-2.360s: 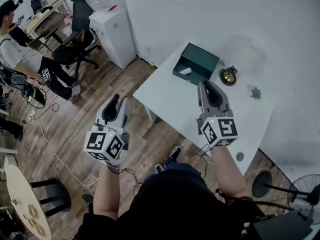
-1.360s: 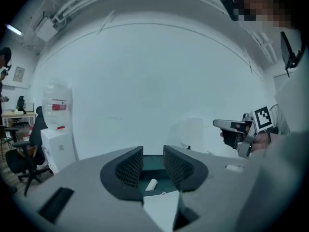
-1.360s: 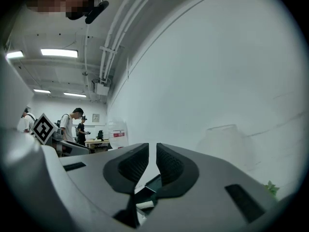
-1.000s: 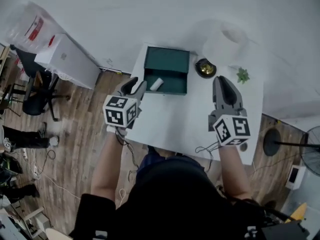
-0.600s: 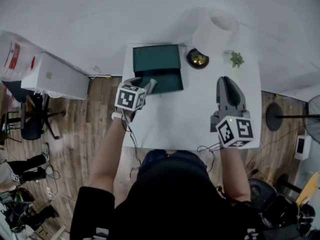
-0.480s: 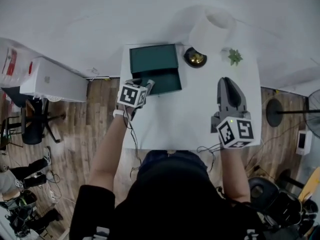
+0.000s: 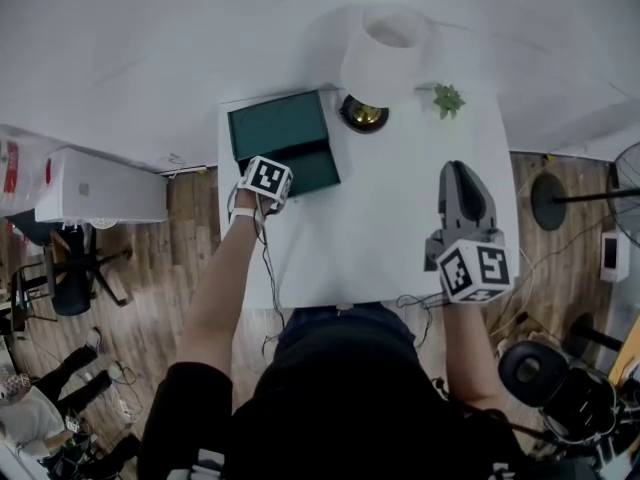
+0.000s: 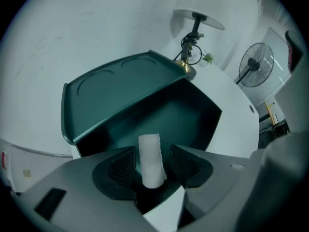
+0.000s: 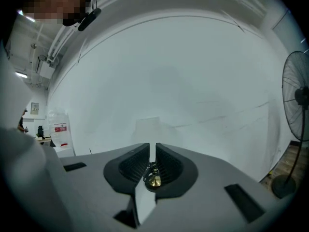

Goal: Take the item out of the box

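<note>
Barely begun, judging from the head view: left gripper (image 7: 268, 176) poised at the front of the open green box (image 7: 278, 128) on the white table (image 7: 380, 238), right gripper (image 7: 458, 173) well off to its right, over bare tabletop.

Left gripper view next: jaws apart, straddling an upright white roll (image 8: 151, 159) inside the box, a sliver of gap either side, so not yet pinched.

Right gripper view: jaws closed to a slit, nothing held, only a brass lamp base (image 9: 154, 180) far ahead.

Left to do: squeeze, lift clear, set down outside the box.
</note>
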A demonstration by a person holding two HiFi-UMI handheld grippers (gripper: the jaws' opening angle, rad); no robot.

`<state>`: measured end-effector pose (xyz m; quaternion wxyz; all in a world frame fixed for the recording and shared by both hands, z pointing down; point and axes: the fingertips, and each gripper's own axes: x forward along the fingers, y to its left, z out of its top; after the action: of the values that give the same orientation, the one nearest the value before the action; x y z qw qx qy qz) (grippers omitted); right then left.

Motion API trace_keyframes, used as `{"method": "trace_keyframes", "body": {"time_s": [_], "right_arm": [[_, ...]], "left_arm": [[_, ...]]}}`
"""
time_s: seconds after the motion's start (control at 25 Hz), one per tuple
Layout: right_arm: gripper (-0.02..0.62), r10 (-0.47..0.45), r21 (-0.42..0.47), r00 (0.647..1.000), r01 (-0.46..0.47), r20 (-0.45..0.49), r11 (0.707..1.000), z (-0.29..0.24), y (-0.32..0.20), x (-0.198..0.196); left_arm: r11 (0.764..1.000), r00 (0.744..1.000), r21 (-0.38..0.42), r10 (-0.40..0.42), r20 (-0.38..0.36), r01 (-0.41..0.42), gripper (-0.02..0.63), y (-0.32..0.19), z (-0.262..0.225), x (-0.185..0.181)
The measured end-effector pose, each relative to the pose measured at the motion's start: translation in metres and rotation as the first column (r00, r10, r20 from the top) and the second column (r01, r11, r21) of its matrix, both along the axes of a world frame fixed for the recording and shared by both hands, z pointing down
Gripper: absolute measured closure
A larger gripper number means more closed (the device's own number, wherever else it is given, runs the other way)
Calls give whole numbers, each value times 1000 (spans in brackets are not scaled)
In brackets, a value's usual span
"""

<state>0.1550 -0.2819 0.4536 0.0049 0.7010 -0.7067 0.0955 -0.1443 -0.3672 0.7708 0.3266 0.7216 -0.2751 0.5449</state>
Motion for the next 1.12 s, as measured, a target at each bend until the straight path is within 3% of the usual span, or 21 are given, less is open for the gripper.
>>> {"method": "trace_keyframes", "body": {"time_s": [0.16, 0.28, 0.32, 0.44, 0.68, 0.76, 0.8, 0.88, 0.92, 1.12], "right_arm": [[554, 32, 2, 999, -32, 25, 999, 4, 6, 27], [562, 38, 5, 999, -38, 38, 999, 4, 9, 36], [564, 36, 6, 999, -37, 40, 999, 5, 9, 37], [565, 30, 6, 999, -30, 42, 1000, 5, 12, 39], [571, 11, 14, 999, -11, 40, 1000, 0, 17, 34], [572, -3, 16, 999, 2, 42, 1000, -2, 20, 29], [574, -10, 17, 999, 9, 42, 1000, -2, 21, 25], [574, -26, 21, 999, 26, 42, 999, -4, 22, 16], [575, -37, 24, 998, 36, 41, 999, -5, 22, 11], [577, -88, 39, 995, 86, 39, 996, -13, 21, -13]], "left_arm": [[998, 992, -8, 57, 117, -57, 388, -3, 21, -5], [997, 986, -42, 76, 151, -70, 423, -1, 27, -11], [996, 985, -53, 77, 152, -70, 467, 0, 26, -12], [996, 989, -56, 72, 133, -65, 474, 4, 23, -12], [1000, 999, 10, 7, 47, -7, 477, 13, 9, -6], [997, 1000, 71, -11, 4, 11, 477, 11, -6, -3], [987, 1000, 162, 1, -19, 2, 477, 0, -19, 0], [927, 997, 374, 45, -55, -21, 477, -29, -51, 4], [907, 996, 421, 52, -70, -18, 477, -32, -63, 4], [891, 982, 451, 39, -187, 51, 477, -4, -106, 6]]}}
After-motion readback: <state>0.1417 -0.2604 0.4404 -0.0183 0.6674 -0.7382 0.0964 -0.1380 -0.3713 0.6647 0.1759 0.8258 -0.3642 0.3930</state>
